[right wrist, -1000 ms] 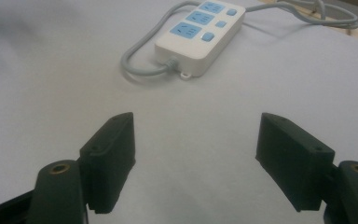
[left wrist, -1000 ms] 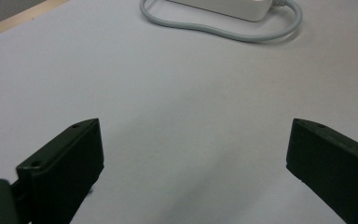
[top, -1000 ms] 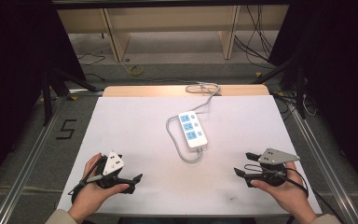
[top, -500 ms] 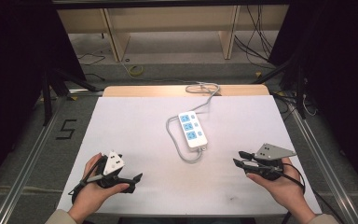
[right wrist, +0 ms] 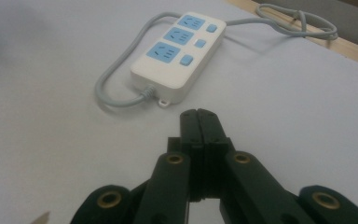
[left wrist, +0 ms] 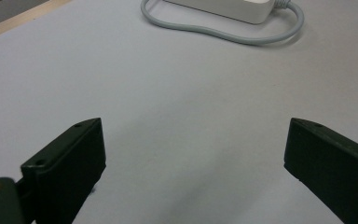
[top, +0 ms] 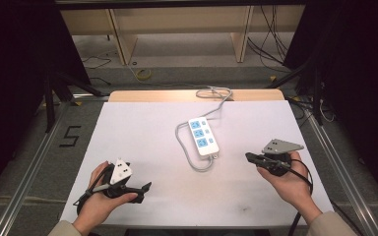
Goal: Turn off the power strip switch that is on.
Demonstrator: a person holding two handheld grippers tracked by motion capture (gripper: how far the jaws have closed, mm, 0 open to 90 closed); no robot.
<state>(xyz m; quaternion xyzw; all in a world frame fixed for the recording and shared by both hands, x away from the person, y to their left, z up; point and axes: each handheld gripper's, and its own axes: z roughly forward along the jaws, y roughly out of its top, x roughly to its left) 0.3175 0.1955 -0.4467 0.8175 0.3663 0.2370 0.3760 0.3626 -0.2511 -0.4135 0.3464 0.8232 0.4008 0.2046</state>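
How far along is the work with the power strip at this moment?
Nothing looks done yet: the power strip lies untouched mid-table, its cable looped beside it. In hand: the right gripper, jaws just closed on nothing, points at the strip. The left gripper waits open. Reaching and handling the strip is left.

1. Wooden table (top: 152,95), covered almost fully by white sheet (top: 142,137).
2. On the sheet, near centre: white power strip (top: 203,136) with blue sockets.
3. Grey cable (top: 184,147) looped beside the strip, running off the far edge.
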